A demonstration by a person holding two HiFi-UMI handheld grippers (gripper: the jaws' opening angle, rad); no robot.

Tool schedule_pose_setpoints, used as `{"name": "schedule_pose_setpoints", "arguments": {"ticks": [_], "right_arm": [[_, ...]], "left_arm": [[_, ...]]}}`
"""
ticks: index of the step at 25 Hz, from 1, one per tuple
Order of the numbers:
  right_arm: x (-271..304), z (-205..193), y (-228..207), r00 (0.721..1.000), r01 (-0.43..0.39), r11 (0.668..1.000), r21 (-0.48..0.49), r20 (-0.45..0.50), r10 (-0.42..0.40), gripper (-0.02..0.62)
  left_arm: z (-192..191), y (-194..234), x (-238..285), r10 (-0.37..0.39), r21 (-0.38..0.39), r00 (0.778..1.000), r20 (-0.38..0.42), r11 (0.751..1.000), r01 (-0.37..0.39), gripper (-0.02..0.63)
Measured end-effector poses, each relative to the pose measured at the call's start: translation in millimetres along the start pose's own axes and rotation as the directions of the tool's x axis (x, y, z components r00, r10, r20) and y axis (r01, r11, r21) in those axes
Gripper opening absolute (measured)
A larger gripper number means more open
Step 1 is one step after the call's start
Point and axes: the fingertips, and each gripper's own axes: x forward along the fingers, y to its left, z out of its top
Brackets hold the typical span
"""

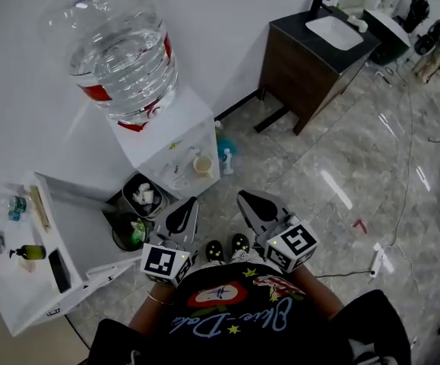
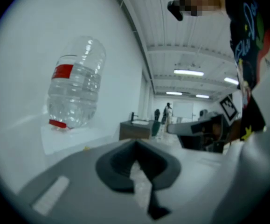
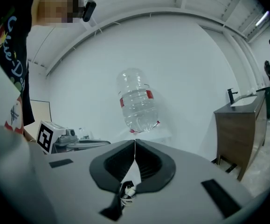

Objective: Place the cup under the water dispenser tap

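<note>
Head view | cup [image 1: 202,164] on dispenser [image 1: 193,116] | well beyond right hand-held gripper [image 1: 244,198]

A staged test room, half home, half lab: a white water dispenser [image 1: 175,144] with clear upturned bottle [image 1: 121,52] at eleven o'clock, a dark wooden vanity with white basin [image 1: 305,68] at one o'clock, and a white power strip [image 1: 379,261] on the glossy grey marble-tile floor [image 1: 356,150] at four o'clock.

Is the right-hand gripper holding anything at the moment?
No, the right gripper has its jaws pressed together with nothing between them.
</note>
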Motion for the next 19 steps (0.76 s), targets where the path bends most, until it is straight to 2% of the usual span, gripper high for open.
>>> {"name": "schedule_pose_setpoints", "arguments": {"ticks": [4, 12, 19], "right_arm": [[-4.9, 6.2, 1.5, 1.0, -0.014, 0.999, -0.031, 0.002, 0.014, 0.017], [-9.1, -1.2, -2.8, 1.0, -0.023, 1.0, -0.007, -0.018, 0.023, 0.017], [-7.5, -2.6, -9.3, 0.999, -0.028, 1.0, 0.0, -0.027, 0.028, 0.017]], "left_arm": [[-8.8, -10.1, -14.2, 0.01, 0.001, 0.999, -0.031, 1.0, -0.01, -0.003], [-0.8, -2.9, -17.4, 0.063, 0.001, 0.998, -0.006, 0.998, -0.063, -0.003], [-3.1, -1.9, -15.1, 0.073, -0.001, 0.997, -0.013, 0.997, -0.073, -0.003]]}}
